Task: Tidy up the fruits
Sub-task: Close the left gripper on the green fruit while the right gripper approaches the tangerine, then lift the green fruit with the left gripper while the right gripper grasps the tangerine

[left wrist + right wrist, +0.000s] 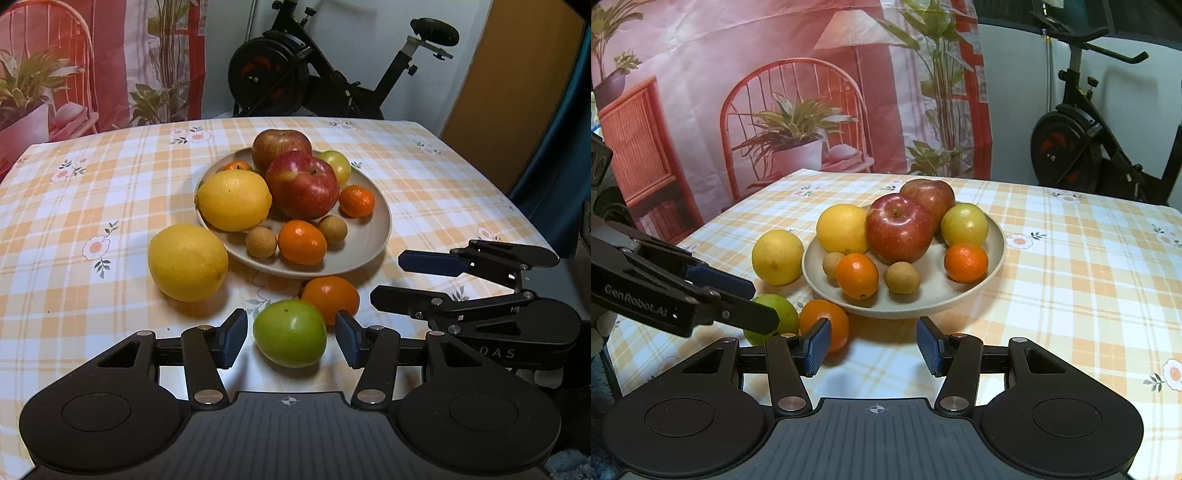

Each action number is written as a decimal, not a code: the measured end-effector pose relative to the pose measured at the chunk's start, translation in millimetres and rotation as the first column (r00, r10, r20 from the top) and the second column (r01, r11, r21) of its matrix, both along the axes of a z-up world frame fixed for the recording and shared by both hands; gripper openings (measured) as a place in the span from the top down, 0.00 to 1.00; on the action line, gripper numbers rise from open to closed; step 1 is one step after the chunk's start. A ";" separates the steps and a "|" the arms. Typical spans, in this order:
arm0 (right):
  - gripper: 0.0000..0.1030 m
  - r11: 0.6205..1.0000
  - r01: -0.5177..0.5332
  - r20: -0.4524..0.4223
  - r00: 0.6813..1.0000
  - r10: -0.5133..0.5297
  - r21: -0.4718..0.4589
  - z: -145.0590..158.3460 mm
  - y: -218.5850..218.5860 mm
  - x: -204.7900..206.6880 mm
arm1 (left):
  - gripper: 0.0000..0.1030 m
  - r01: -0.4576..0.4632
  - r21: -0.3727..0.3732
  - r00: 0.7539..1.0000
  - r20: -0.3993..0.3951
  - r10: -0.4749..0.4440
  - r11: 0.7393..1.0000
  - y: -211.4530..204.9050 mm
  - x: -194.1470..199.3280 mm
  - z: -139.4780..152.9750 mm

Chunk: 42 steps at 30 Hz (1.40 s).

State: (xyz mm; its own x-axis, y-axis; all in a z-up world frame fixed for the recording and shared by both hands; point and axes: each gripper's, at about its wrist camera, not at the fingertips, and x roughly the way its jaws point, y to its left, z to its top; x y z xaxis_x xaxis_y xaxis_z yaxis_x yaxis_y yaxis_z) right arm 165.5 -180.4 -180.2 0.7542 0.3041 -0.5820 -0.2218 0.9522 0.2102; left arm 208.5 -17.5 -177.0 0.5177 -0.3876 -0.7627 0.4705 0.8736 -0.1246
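A beige plate (369,243) (993,258) holds two red apples (301,184), a lemon (234,199), a green-yellow fruit (338,166), mandarins and two small brown fruits. On the cloth in front of it lie a second lemon (186,262) (777,256), a mandarin (332,295) (825,325) and a green fruit (290,334) (775,317). My left gripper (291,341) is open, with the green fruit between its fingers. My right gripper (873,345) is open and empty, just right of the loose mandarin; it also shows in the left wrist view (391,278).
The table has a checked orange-and-white cloth (92,206) (1089,277). An exercise bike (295,70) (1082,136) stands behind the table. A printed backdrop (775,92) hangs at the back left. The table's right edge is near a wooden door (509,74).
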 end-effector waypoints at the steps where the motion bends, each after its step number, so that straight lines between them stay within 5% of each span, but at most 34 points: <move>1: 0.53 1.000 0.001 -0.001 1.000 -0.001 0.001 -0.4 -0.1 -0.2 | 0.46 0.000 0.003 1.000 -0.001 0.000 1.000 -0.6 -0.2 -1.4; 42: 0.53 0.994 -0.097 -0.069 0.992 0.101 0.056 -13.2 21.9 19.3 | 0.52 -0.157 -0.020 0.988 -0.004 0.157 0.987 23.2 -6.5 -5.1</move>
